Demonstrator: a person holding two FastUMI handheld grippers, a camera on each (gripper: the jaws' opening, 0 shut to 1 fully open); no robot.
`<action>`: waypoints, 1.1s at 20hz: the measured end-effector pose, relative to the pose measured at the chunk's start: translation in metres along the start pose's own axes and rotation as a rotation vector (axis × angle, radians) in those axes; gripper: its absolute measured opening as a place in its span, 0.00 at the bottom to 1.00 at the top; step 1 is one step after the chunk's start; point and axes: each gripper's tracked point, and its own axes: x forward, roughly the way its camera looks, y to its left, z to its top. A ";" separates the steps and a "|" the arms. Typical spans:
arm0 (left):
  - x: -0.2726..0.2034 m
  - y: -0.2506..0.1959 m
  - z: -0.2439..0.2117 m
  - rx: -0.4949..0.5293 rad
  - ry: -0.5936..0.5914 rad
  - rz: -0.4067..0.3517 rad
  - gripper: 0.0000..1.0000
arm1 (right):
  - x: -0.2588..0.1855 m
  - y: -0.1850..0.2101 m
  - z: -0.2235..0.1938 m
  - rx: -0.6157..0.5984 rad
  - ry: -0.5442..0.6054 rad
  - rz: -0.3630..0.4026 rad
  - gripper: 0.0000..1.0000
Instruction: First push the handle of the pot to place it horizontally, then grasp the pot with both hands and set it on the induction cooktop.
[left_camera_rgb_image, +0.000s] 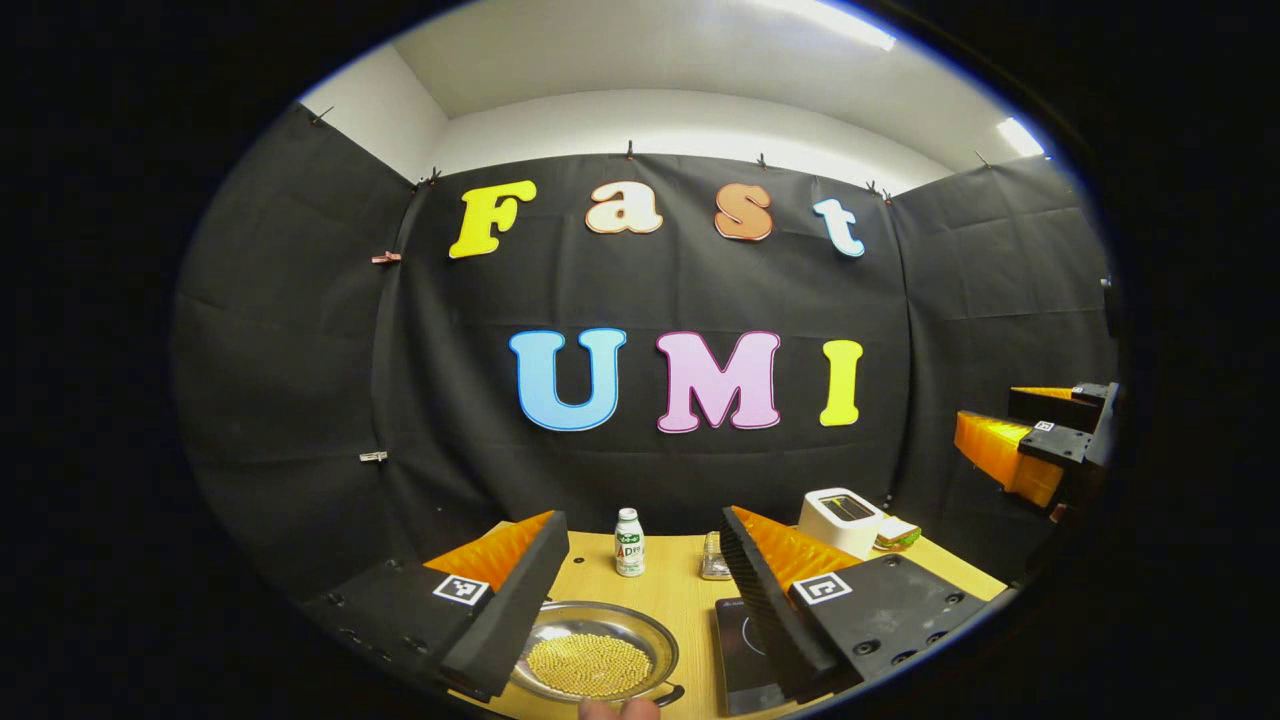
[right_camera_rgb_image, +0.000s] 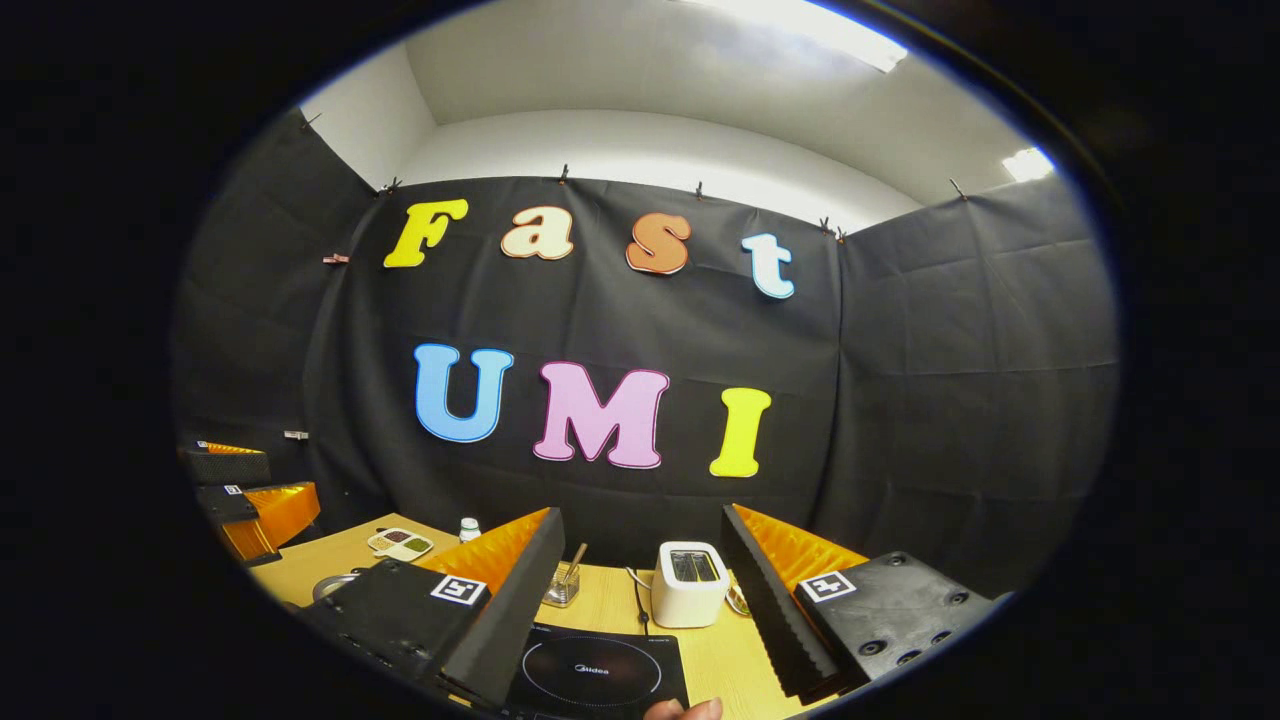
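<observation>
In the left gripper view, the left gripper is held level above the near edge of the wooden table, its two fingers spread wide apart with nothing between them. Below the gap, nearer the left finger, sits one shallow metal pot filled with small yellow grains; its dark handle sticks out at the lower right of the rim. A fingertip shows at the bottom edge just in front of the pot. Behind the pot stands one small white bottle, and to its right one small glass jar. One black cooktop lies just right of the pot, partly hidden by the right finger. Farther back to the right stands one white toaster, with one small dish beside it. At the far right edge, the right gripper hangs in the air above the table's end; I cannot tell from this angle how far it is open.

In the right gripper view, the left gripper shows at the far left. The right gripper is likewise level, fingers wide apart and empty, over the cooktop. The dish, bottle, jar and toaster run left to right behind it. A sliver of the pot peeks out by the left finger.
</observation>
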 end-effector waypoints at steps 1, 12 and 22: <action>-0.001 0.001 0.000 -0.001 0.000 0.000 0.94 | 0.000 0.000 0.000 0.002 0.000 -0.002 0.97; -0.005 0.002 0.010 -0.033 -0.039 -0.025 0.90 | -0.001 -0.004 -0.001 0.001 0.007 -0.027 0.97; -0.007 -0.008 -0.026 -0.017 0.102 -0.167 0.05 | -0.001 -0.016 -0.006 0.002 0.019 -0.064 0.97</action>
